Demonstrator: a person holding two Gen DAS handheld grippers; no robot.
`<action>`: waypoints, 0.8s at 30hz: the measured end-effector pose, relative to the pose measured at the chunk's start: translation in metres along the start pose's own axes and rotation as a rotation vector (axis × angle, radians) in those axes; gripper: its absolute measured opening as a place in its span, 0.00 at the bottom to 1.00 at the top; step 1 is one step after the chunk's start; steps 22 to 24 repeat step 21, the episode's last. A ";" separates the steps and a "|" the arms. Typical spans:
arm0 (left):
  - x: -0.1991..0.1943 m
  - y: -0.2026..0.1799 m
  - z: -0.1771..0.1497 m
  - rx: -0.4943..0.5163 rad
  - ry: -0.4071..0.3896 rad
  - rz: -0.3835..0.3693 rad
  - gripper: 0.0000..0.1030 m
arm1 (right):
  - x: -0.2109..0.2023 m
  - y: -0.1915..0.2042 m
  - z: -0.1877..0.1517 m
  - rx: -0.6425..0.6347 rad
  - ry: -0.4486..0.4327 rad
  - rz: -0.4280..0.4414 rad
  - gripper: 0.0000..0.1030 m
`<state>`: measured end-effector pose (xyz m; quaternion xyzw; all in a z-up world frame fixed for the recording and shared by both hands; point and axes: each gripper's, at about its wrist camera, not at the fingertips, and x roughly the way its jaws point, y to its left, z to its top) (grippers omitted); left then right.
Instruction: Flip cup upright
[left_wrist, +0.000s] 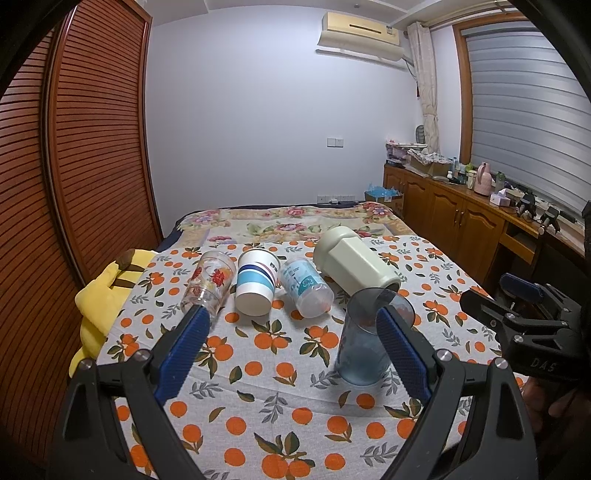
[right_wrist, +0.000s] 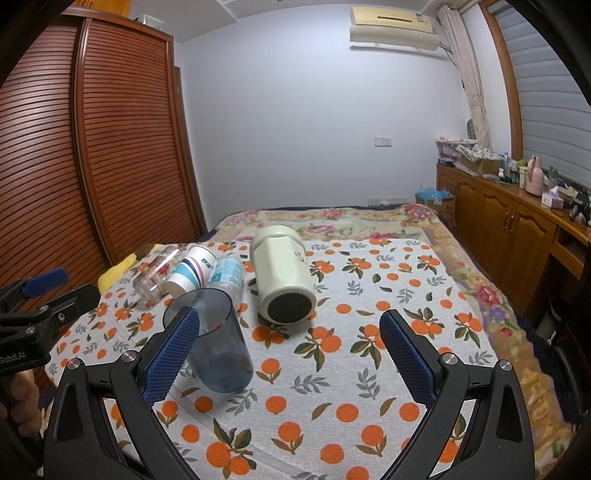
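A blue see-through cup (left_wrist: 369, 336) stands upright on the orange-print cloth (left_wrist: 280, 398), mouth up. It also shows in the right wrist view (right_wrist: 218, 343). Behind it several cups lie on their sides: a cream mug (left_wrist: 356, 264), a clear bottle-like cup (left_wrist: 304, 288), a striped paper cup (left_wrist: 255, 280) and a flowered glass (left_wrist: 210, 282). My left gripper (left_wrist: 291, 325) is open and empty, its right finger just in front of the blue cup. My right gripper (right_wrist: 290, 332) is open and empty, the blue cup beside its left finger.
A yellow plush toy (left_wrist: 107, 295) lies at the cloth's left edge. A slatted wooden wardrobe (left_wrist: 74, 166) stands on the left. Wooden cabinets (left_wrist: 461, 218) with clutter run along the right. The bed's floral blanket (right_wrist: 332, 221) lies beyond the cloth.
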<state>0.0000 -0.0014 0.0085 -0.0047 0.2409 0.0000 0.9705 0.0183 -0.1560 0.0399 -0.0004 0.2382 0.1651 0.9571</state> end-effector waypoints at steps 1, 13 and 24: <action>0.000 0.000 0.000 -0.001 0.000 0.000 0.90 | 0.000 0.000 0.000 0.000 0.000 0.000 0.97; -0.001 0.000 0.000 -0.001 -0.002 -0.001 0.90 | 0.000 0.000 0.001 0.001 0.000 -0.001 0.97; -0.002 -0.001 0.001 -0.001 -0.003 0.001 0.90 | -0.003 -0.002 0.001 -0.001 0.001 -0.005 0.97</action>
